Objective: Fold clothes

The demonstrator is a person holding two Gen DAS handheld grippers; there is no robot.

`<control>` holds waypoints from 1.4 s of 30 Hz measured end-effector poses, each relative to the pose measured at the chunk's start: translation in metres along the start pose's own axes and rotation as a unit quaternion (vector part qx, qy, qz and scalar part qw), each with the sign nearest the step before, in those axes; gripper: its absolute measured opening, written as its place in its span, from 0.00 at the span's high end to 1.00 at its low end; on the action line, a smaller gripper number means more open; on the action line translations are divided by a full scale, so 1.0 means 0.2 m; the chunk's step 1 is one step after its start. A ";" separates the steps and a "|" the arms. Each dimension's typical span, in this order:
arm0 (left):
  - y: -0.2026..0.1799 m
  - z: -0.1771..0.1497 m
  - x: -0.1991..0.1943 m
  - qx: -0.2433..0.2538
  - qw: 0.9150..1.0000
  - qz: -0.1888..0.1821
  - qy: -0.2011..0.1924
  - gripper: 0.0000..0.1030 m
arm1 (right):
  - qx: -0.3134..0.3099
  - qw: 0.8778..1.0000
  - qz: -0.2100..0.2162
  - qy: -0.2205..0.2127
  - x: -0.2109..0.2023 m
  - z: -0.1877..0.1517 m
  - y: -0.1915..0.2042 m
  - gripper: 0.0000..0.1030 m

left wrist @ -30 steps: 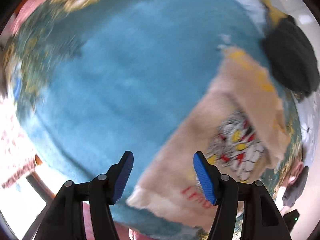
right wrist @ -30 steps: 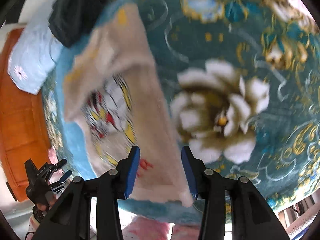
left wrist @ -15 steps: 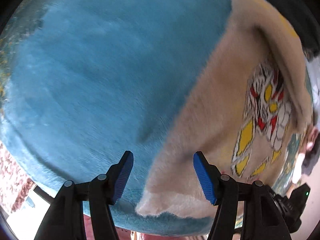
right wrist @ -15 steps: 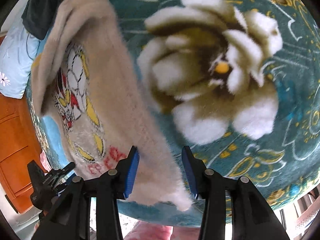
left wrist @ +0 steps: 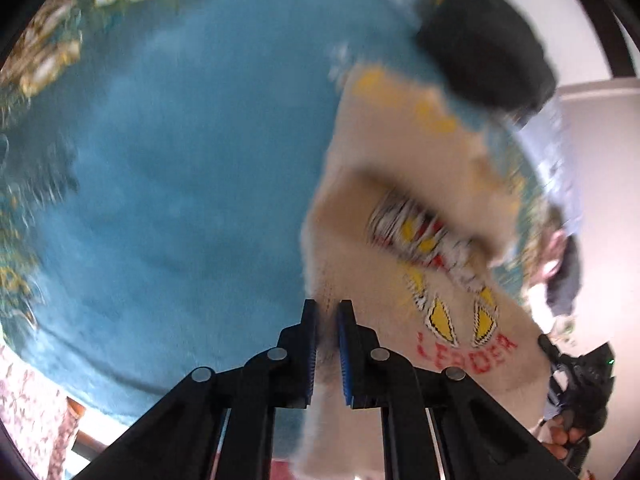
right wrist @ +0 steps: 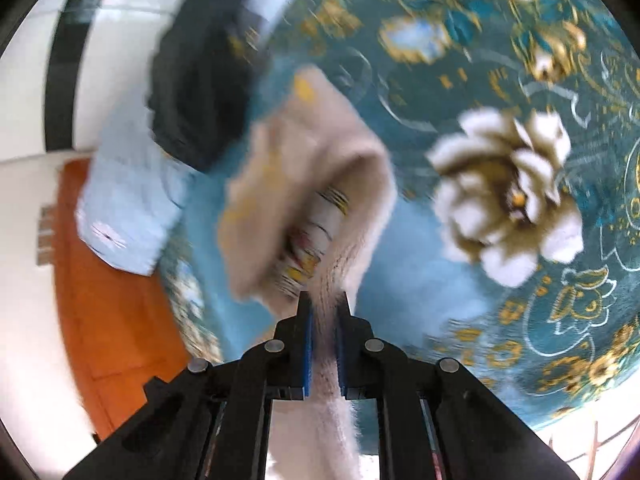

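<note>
A fuzzy beige sweater (left wrist: 404,184) with a yellow, red and white print and red letters lies on a teal blanket (left wrist: 180,168). My left gripper (left wrist: 327,308) is shut on the sweater's lower left corner. My right gripper (right wrist: 323,300) is shut on the sweater's (right wrist: 320,152) lower right corner, and the lifted hem arches up over the print. The right gripper also shows at the left wrist view's right edge (left wrist: 576,376).
A dark garment (left wrist: 484,36) and a light blue garment (right wrist: 128,204) lie beyond the sweater's far end. The blanket has a big white flower (right wrist: 508,196) to the right. An orange wooden panel (right wrist: 108,316) stands at the left.
Both grippers have closed on the sweater's lower corners and lifted the hem up and forward; before, both were open above it.
</note>
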State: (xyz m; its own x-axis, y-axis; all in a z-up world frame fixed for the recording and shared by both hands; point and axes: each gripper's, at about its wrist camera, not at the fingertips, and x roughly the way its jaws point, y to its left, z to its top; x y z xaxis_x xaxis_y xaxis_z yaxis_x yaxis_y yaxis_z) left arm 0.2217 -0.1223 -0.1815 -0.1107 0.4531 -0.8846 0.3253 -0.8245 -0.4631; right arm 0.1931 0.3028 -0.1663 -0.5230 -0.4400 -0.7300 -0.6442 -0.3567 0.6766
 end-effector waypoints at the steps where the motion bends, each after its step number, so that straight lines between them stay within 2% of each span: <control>1: 0.01 0.01 -0.05 0.001 1.000 -0.010 -0.004 0.90 | -0.003 1.000 0.005 -0.007 -0.02 0.00 0.04 0.91; 4: 0.02 -0.01 -0.17 0.008 0.999 -0.032 -0.006 0.90 | -0.005 1.000 0.014 -0.011 -0.09 -0.06 0.11 0.91; 9: 0.12 -0.09 -0.31 -0.006 0.997 -0.072 0.019 0.91 | -0.005 0.999 0.028 -0.015 -0.19 -0.17 0.20 0.91; 12: 0.21 -0.02 -0.30 -0.044 0.995 -0.085 0.022 0.91 | 0.005 0.999 0.029 -0.016 -0.21 -0.18 0.21 0.91; 15: 0.27 0.06 -0.25 -0.105 0.989 -0.102 0.037 0.91 | 0.023 0.999 0.026 -0.012 -0.20 -0.15 0.20 0.91; 17: 0.28 0.10 -0.19 -0.144 0.984 -0.097 0.049 0.91 | 0.037 0.999 0.017 0.000 -0.14 -0.10 0.19 0.91; 19: 0.30 0.13 -0.16 -0.179 0.977 -0.100 0.056 0.91 | 0.054 0.998 0.012 0.011 -0.09 -0.04 0.17 0.91; 22: 0.33 0.18 -0.12 -0.248 0.960 -0.116 0.059 0.91 | 0.082 0.996 0.019 0.024 -0.02 0.07 0.11 0.91; 24: 0.30 0.23 -0.11 -0.274 0.953 -0.117 0.055 0.91 | 0.101 0.994 0.023 0.033 0.03 0.14 0.08 0.91; 27: 0.24 0.32 -0.08 -0.299 0.947 -0.113 0.039 0.90 | 0.119 0.992 0.031 0.038 0.09 0.27 0.05 0.90; 32: 0.21 0.44 -0.01 -0.373 0.918 -0.131 -0.009 0.87 | 0.133 0.990 0.048 0.031 0.18 0.52 0.04 0.88; 34: 0.20 0.47 0.01 -0.391 0.908 -0.148 -0.030 0.80 | 0.132 0.989 0.049 0.032 0.20 0.61 0.02 0.88; 35: 0.20 0.48 0.01 -0.394 0.906 -0.151 -0.036 0.71 | 0.129 0.990 0.044 0.035 0.22 0.64 0.02 0.88; 36: 0.19 0.49 0.02 -0.393 0.907 -0.147 -0.040 0.66 | 0.123 0.991 0.036 0.039 0.24 0.68 0.01 0.88; 38: 0.18 0.49 0.04 -0.386 0.913 -0.127 -0.042 0.65 | 0.109 0.993 0.016 0.051 0.30 0.71 -0.02 0.88; 40: 0.17 0.48 0.09 -0.364 0.928 -0.078 -0.024 0.64 | 0.095 0.993 -0.002 0.066 0.36 0.72 -0.03 0.87; 42: 0.16 0.48 0.13 -0.341 0.940 -0.035 -0.005 0.64 | 0.077 0.993 -0.017 0.088 0.45 0.71 -0.03 0.78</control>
State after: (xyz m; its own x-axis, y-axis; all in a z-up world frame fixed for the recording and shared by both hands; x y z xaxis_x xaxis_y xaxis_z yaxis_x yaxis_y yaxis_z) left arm 0.1401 -0.1700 -0.2246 -0.1626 0.4915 -0.8556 0.8421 -0.3828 -0.3799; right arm 0.0712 0.3824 -0.2499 -0.4025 -0.5714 -0.7152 -0.7448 -0.2497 0.6188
